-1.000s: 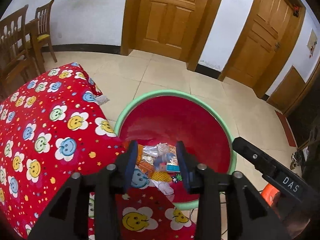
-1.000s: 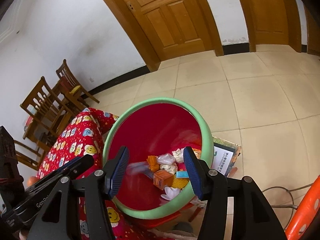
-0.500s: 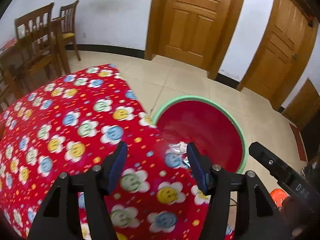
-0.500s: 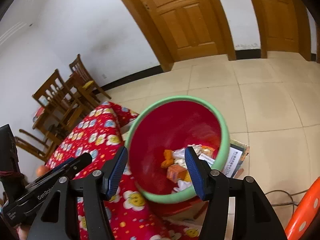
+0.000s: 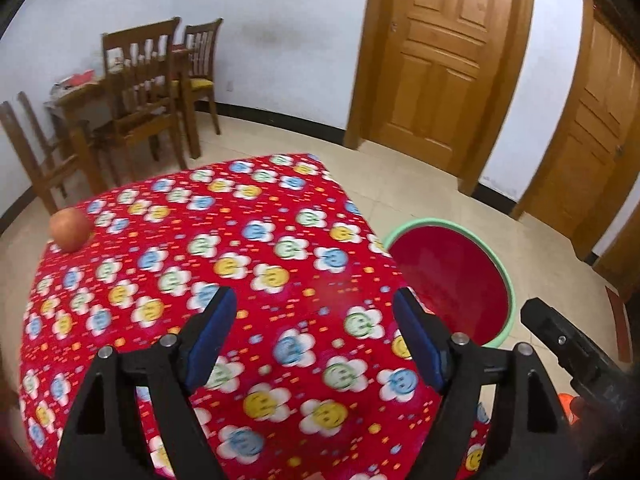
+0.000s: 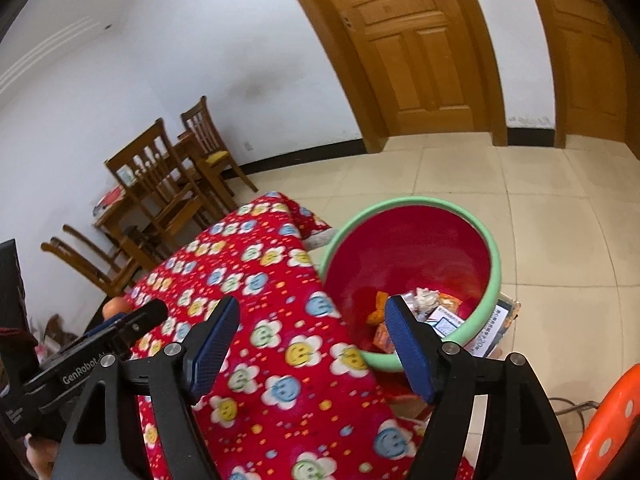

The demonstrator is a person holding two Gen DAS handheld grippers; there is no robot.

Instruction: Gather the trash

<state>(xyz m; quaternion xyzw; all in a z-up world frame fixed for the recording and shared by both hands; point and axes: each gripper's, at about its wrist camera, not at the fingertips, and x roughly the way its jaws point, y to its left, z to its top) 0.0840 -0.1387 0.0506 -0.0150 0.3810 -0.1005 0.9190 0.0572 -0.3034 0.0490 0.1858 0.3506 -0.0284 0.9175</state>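
A red bin with a green rim (image 6: pixel 416 204) stands on the floor beside the table; several wrappers and crumpled papers (image 6: pixel 426 308) lie in its bottom. In the left wrist view the bin (image 5: pixel 502 276) shows past the table's right edge, its contents hidden. My left gripper (image 5: pixel 314 332) hangs over the red smiley-flower tablecloth (image 5: pixel 240 248), its jaws opening with nothing between them. My right gripper (image 6: pixel 312 336) hovers over the tablecloth (image 6: pixel 280 360) next to the bin, jaws also opening and empty. An apple (image 5: pixel 70 229) rests at the table's far left corner.
Wooden chairs and a small table (image 5: pixel 140 96) stand by the white wall at left. Two wooden doors (image 5: pixel 444 60) are behind. Tiled floor (image 6: pixel 540 240) surrounds the bin. An orange plastic stool (image 6: pixel 608 428) sits at lower right, and a printed box (image 6: pixel 500 324) lies under the bin.
Both grippers pulled back and up from over the bin to above the tablecloth, and their jaws spread wider. The wrappers between the jaws earlier now lie in the bin.
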